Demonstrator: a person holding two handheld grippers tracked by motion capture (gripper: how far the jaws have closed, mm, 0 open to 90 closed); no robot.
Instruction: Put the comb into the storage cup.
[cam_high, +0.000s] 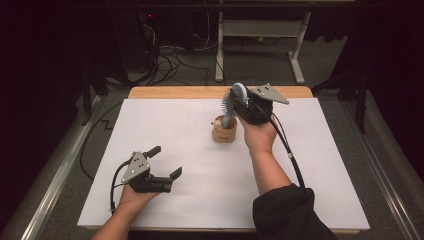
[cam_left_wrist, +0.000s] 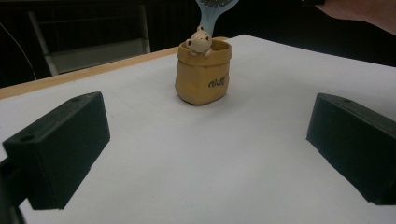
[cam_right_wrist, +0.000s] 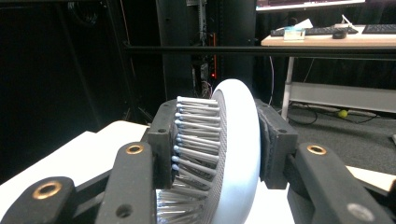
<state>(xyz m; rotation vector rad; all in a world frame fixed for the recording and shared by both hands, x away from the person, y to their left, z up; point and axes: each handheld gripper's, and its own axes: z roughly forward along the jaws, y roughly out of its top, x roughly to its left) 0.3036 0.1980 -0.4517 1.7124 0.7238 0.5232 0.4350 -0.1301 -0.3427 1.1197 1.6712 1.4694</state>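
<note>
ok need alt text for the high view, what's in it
The person's right claw holds a light blue hairbrush by its head, handle down in a small tan pot with a bear figure, mid-table. The left claw rests open on the white table, near the front left.

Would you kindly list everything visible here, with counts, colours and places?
hairbrush: one, light blue, bristles pale, head clamped in the right gripper, handle down in the holder
holder: one, tan sack-shaped pot with a small bear figure at its rim, mid-table
table: one, white top, wooden far edge
desk frame: one, white, on the floor beyond
right gripper: one, black, above the holder
left gripper: one, black, fingers apart, near left
</note>
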